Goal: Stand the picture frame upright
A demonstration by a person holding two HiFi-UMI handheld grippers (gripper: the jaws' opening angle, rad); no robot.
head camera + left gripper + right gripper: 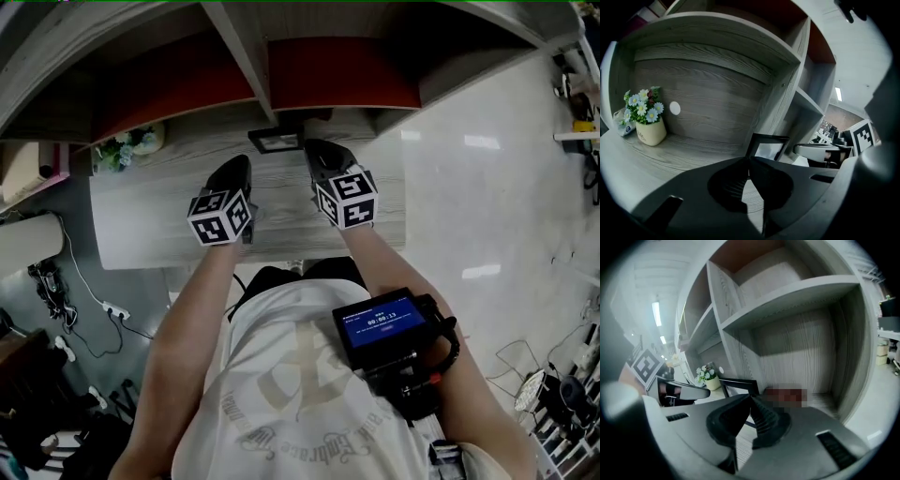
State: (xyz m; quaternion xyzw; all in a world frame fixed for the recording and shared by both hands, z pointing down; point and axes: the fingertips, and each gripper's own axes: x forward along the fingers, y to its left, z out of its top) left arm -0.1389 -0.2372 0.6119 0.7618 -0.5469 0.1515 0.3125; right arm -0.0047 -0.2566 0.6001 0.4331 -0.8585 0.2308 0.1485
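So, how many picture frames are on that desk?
1: the black picture frame, at the back of the desk below the shelf divider. Others may be hidden from view.

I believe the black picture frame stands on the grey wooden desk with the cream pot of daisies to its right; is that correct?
Not quite: the head view shows the cream pot of daisies to the left of the black picture frame on the grey wooden desk.

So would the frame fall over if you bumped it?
Probably, yes: the frame looks thin and stands on a narrow bottom edge, so it could tip. It seems stiff, not floppy. Its pale front may be glass, so likely breakable.
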